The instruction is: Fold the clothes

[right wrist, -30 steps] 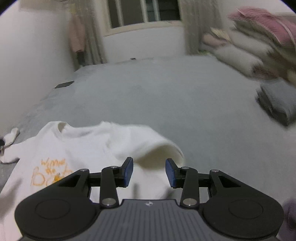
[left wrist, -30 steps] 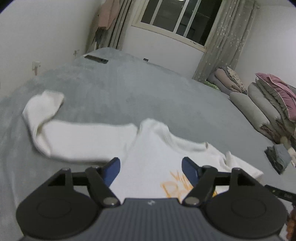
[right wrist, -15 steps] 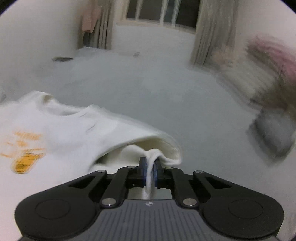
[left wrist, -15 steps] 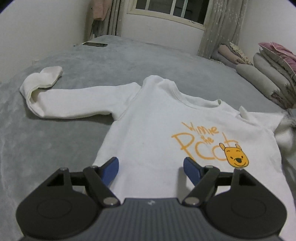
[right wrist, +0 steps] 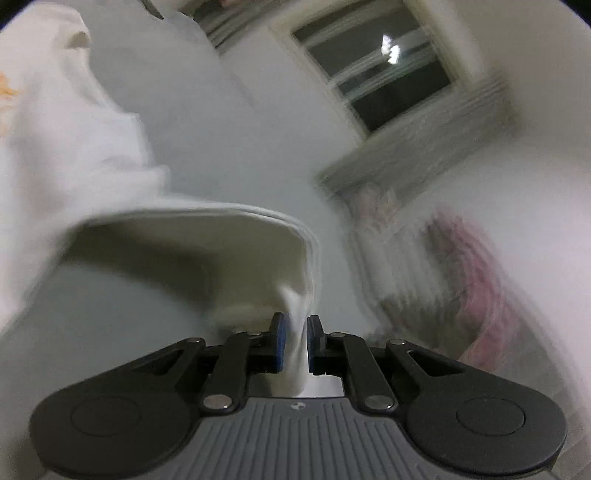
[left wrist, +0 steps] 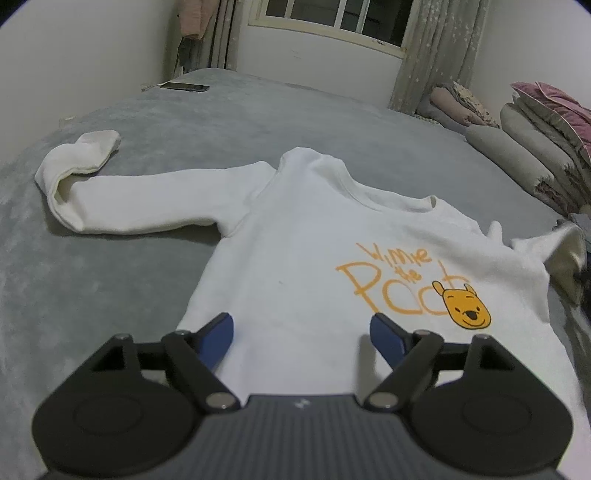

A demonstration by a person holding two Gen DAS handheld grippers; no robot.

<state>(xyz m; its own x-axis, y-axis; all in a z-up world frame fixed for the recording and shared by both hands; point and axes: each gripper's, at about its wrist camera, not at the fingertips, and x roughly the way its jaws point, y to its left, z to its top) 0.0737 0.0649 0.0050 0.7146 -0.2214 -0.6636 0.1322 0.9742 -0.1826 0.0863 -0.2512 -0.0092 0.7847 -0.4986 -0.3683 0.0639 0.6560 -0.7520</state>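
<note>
A white long-sleeved sweatshirt (left wrist: 303, 258) with an orange Winnie the Pooh print lies face up on the grey bed (left wrist: 221, 122). Its left sleeve (left wrist: 140, 199) stretches out to the left with the cuff bent back. My left gripper (left wrist: 302, 328) is open and empty, hovering over the shirt's lower body. My right gripper (right wrist: 294, 343) is shut on the cuff of the right sleeve (right wrist: 207, 243) and holds it lifted off the bed; the right wrist view is tilted and blurred. That raised sleeve also shows in the left wrist view (left wrist: 565, 251) at the far right.
Folded quilts and pillows (left wrist: 535, 140) are stacked along the bed's right side. A dark phone (left wrist: 184, 87) lies at the far left corner of the bed. A window (left wrist: 332, 18) with curtains is behind the bed. Walls border the bed on the left.
My right gripper closed on the right sleeve cuff and lifted it, tilting as it moved. My left gripper pulled back towards the shirt's hem and stayed open.
</note>
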